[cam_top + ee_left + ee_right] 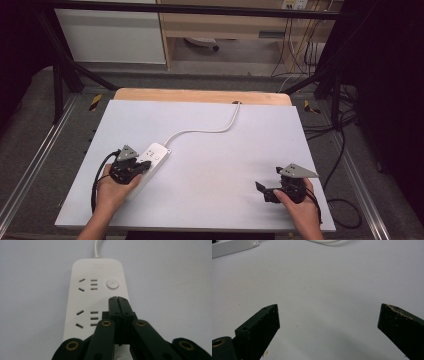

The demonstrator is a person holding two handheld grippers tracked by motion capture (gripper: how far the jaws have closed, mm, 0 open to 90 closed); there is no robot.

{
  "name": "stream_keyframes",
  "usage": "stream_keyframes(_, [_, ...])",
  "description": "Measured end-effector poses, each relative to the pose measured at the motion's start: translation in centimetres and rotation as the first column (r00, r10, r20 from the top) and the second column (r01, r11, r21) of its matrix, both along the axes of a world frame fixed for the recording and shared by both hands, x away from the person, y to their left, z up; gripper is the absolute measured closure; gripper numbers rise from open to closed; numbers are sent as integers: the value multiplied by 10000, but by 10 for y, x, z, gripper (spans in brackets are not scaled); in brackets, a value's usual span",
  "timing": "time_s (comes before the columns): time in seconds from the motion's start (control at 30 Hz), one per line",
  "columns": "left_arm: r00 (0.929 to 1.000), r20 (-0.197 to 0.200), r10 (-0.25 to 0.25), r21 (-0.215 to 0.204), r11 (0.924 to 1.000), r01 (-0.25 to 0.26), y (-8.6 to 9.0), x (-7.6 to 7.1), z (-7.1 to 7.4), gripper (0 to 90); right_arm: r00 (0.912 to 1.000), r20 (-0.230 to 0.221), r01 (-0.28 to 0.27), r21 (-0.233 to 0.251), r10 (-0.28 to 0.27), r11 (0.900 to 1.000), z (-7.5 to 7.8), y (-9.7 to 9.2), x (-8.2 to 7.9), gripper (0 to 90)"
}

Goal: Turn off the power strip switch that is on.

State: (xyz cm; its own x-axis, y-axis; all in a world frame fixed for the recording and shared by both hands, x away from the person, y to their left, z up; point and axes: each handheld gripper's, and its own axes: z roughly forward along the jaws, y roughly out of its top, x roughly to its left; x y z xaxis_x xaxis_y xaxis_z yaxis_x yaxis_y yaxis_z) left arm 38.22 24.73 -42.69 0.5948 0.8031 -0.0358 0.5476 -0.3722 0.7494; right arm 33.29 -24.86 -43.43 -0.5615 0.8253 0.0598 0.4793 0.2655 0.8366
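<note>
Power strip point(150, 164): lies flat on the white table point(215, 165), left of its middle, its white cord point(210, 130) running off toward the far edge.
Left gripper point(117, 299): jaws clenched together with nothing between them, tips over the power strip just below its round button point(112, 284).
Right gripper point(261, 188): well to the right of the power strip, jaws spread wide, nothing between them.

One power strip point(150, 162), one cord point(210, 130), two grippers.
</note>
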Motion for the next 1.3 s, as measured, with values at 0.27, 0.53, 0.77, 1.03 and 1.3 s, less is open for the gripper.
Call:
stream_keyframes(0.27, [10000,73,-6,95,10000,5,-1,-1,0,900,10000,-4,-3,-2,3,10000,0,0,0,46])
stream_keyframes(0.53, [9999,139,36,-49,10000,-35,0,-1,1,900,10000,-34,4,-2,-4,10000,0,0,-1,46])
stream_keyframes(0.77, [9999,169,25,-42,10000,-24,0,-1,1,900,10000,-36,5,-8,-5,10000,0,0,-1,46])
stream_keyframes(1.03, [9998,207,-15,-54,10000,16,0,-1,2,900,10000,-35,3,-3,-3,10000,0,0,0,46])
stream_keyframes(1.3, [9998,209,-22,-93,10000,24,1,-2,2,900,10000,-35,7,-3,-7,10000,0,0,0,46])
